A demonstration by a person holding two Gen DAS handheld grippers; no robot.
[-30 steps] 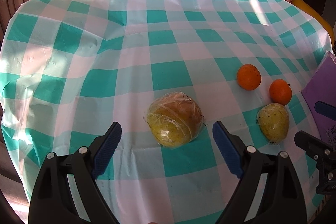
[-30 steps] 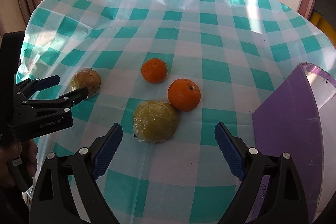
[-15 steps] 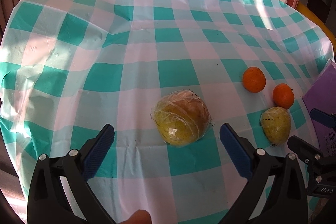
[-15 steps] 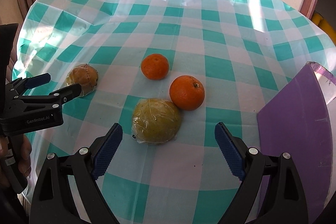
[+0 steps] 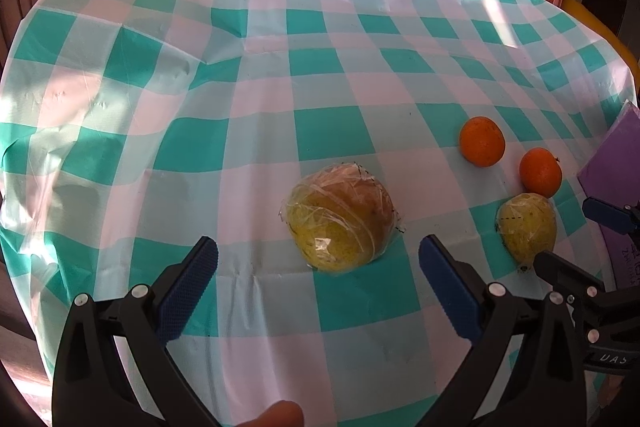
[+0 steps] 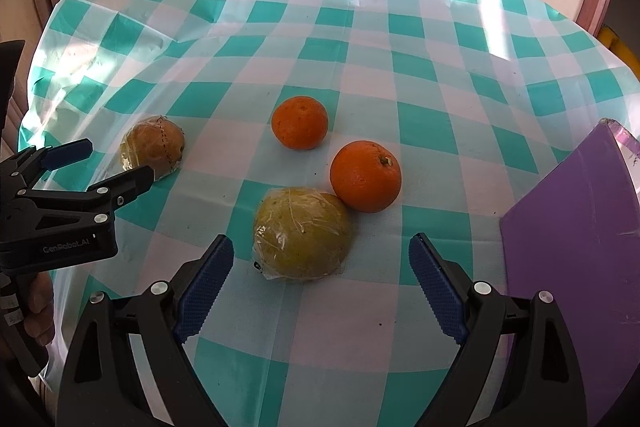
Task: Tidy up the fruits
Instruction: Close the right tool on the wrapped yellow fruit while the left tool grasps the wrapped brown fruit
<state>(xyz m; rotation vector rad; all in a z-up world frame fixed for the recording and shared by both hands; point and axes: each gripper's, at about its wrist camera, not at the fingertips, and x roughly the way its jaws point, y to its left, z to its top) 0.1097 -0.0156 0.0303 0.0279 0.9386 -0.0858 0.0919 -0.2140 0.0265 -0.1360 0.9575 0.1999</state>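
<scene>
on the teal checked tablecloth [image 5: 320,131] both tongs have crept closer over the last second, left gripper [image 5: 318,253] gaping at its wrapped fruit [image 5: 340,217] at 12 o'clock, right gripper [image 6: 320,251] gaping around the other wrapped fruit [image 6: 302,233], so grabs look imminent.

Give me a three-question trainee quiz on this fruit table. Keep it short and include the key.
1. Count: how many bare oranges lie on the checked tablecloth?
2. True or false: the right gripper is shut on the wrapped yellow fruit.
3. Multiple choice: the wrapped brownish fruit lies in front of which gripper? A) left gripper B) right gripper C) neither

Key:
1. Two: the far orange and the near orange.
2. False: its jaws stand open, the fruit resting on the cloth ahead of them.
3. A
</scene>
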